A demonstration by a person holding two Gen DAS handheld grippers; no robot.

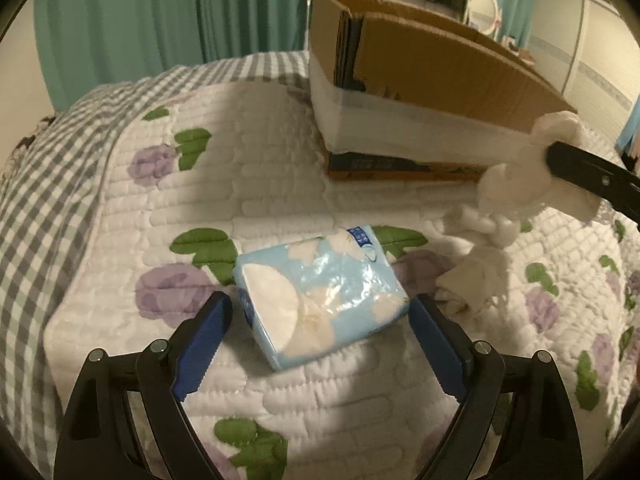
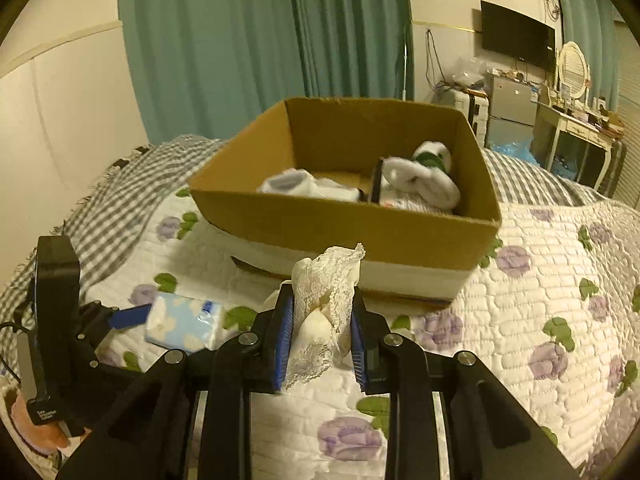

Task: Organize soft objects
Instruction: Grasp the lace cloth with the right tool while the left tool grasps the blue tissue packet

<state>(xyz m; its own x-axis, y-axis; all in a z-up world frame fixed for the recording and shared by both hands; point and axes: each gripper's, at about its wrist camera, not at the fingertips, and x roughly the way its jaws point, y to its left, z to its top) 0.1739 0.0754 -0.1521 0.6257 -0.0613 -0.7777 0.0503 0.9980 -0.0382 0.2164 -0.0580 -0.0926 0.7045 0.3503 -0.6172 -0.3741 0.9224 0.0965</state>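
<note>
One cardboard box point(image 2: 344, 216) sits on the bed's floral quilt point(image 2: 540, 280); everything below is placed relative to that box. Two grippers in play. Right gripper point(image 2: 320, 336): jaws clenched on one white lacy cloth point(image 2: 326, 304), held up just in front of the box's near wall, not inside it. From the left wrist view the same cloth point(image 1: 532, 160) hangs by the box's near right corner, a knotted tail trailing down toward the quilt. Left gripper point(image 1: 320, 332): jaws spread wide, released, straddling one light-blue tissue pack point(image 1: 320, 300) that lies flat on the quilt in front of the box, well apart from it; jaws not touching the pack. Right wrist view shows that pack point(image 2: 184, 320) to the front left of the box. Inside the box: one white sock-like item point(image 2: 308, 188) at left, one white-and-green plush item point(image 2: 424, 176) at right; more white fabric under it, count unclear. One teal curtain point(image 2: 260, 40) behind the box.
</note>
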